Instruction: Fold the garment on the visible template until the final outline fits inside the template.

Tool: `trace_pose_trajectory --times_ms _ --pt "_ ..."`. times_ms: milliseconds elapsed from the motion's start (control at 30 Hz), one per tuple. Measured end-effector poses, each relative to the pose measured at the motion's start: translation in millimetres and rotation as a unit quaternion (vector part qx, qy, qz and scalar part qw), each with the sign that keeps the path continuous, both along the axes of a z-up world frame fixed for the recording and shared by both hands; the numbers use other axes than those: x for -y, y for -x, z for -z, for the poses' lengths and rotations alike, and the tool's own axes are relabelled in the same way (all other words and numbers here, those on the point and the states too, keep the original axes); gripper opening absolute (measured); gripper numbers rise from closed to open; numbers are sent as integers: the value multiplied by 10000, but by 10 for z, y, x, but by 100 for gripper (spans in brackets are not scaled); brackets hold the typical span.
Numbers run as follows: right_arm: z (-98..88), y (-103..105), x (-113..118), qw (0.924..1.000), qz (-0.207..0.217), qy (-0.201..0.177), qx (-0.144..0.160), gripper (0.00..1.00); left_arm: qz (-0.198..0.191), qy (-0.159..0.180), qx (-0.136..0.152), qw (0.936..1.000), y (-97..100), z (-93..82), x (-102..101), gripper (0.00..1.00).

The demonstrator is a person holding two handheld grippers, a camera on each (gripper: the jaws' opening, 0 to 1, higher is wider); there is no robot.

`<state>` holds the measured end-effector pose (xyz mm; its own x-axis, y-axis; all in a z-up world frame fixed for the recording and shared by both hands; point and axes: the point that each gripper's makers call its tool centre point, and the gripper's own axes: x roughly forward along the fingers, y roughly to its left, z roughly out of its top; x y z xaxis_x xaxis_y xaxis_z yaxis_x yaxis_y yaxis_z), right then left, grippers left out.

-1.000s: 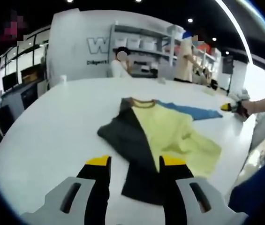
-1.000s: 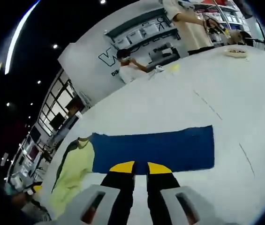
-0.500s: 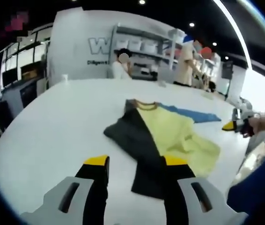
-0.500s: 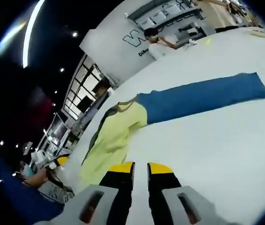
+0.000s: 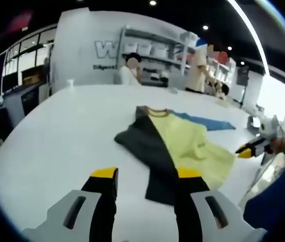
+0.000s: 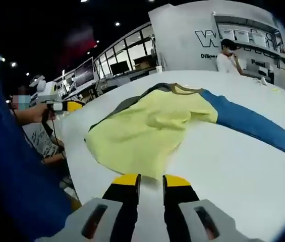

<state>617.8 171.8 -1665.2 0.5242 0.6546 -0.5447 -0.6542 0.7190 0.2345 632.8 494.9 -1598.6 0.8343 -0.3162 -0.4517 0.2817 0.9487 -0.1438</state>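
Near the worktop's (image 5: 56, 131) close edge: one garment, a long-sleeved cloth shirt (image 5: 182, 146) with pale yellow body, dark grey sleeve and blue sleeve, lying flat and loosely rumpled, unheld by either tool. No template outline clear enough to make out around it.

Changed over the last second: right gripper (image 6: 151, 177) swung off the blue sleeve (image 6: 263, 128), which a second ago sat straight ahead of its tips, and brought round to the yellow hem (image 6: 127, 151); now poised just short of the hem's edge, jaws nearly together, only a narrow slit between the yellow tips, nothing between them. Seen from the left gripper view as a yellow-tipped tool at the worktop's right edge, lower and nearer the hem than before. Left gripper (image 5: 145, 174) barely shifted, jaws wide apart, empty, aimed at the end of the dark grey sleeve (image 5: 147, 151), cloth visible between the tips.

Meaning for the task, as a judgement: folding not begun; both tools lining up on the near side, likely for a hem grasp and first fold.

Count: one shirt, three colour panels, two sleeves spread to opposite sides, two grippers. Several people well back by the far shelving.
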Motion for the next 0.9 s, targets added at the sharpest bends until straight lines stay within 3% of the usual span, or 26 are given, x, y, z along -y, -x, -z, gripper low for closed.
trace_pose_trajectory --times_ms 67,167,400,467,533,700,900 --pt "64 -32 -9 9999 9 101 22 16 13 -3 9 10000 3 -3 -14 40" --pt "97 -46 -6 9980 -135 553 277 16 36 -17 22 10000 20 -12 -37 40" --pt "115 -56 -84 9911 -312 1075 720 11 33 -53 -1 10000 71 1 -70 40" --pt "136 -35 -120 9916 -309 1065 659 8 29 -67 -13 10000 89 7 -79 40" --pt "118 -42 -107 9928 -189 994 636 0 10 -57 -2 10000 97 -2 -76 40" --pt "30 4 -83 9973 -2 579 446 0 -3 -30 18 10000 102 5 -72 40" --pt "-211 15 6 9990 349 85 250 0 25 5 16 10000 117 26 -24 40"
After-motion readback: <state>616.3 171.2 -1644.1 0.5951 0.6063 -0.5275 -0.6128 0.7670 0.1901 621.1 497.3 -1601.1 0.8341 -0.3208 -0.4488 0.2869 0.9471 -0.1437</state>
